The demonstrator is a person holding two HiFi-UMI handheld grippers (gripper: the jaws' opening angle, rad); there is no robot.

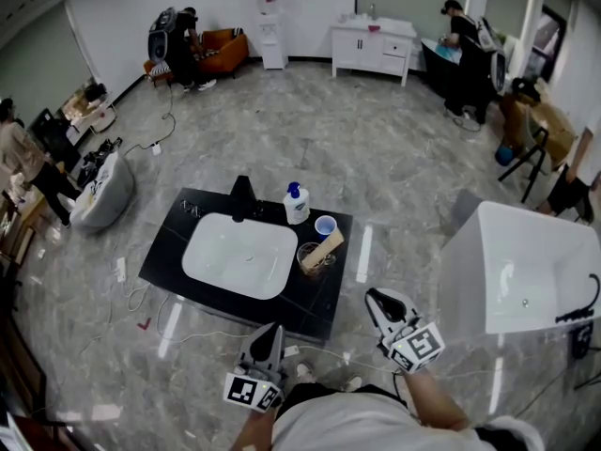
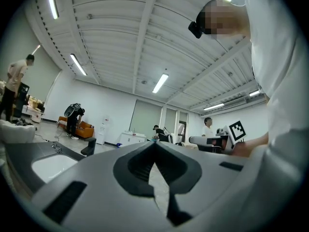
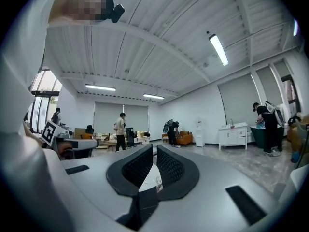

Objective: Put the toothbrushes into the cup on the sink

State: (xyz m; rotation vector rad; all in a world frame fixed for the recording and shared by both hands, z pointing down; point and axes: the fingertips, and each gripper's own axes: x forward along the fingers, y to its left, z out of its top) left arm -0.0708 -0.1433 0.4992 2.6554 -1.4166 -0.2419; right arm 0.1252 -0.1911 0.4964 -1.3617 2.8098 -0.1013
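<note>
On the black counter (image 1: 174,252) a white sink basin (image 1: 239,254) lies with a dark faucet (image 1: 243,196) behind it. A small blue cup (image 1: 326,225) stands at the counter's right side. Just in front of it a tan box-shaped thing (image 1: 323,249) leans on a round clear container (image 1: 313,259). I cannot make out single toothbrushes. My left gripper (image 1: 268,333) hangs below the counter's near edge, shut and holding nothing. My right gripper (image 1: 377,299) hovers off the counter's near right corner, shut with nothing between its jaws. Both point up and across the room in their own views, the left gripper (image 2: 154,146) and the right gripper (image 3: 154,149).
A white soap bottle (image 1: 296,204) stands behind the blue cup. A white bathtub (image 1: 526,271) is close on the right, and cables lie on the marble floor by the counter. Several people, an orange sofa (image 1: 225,49) and a white cabinet (image 1: 373,48) are far back.
</note>
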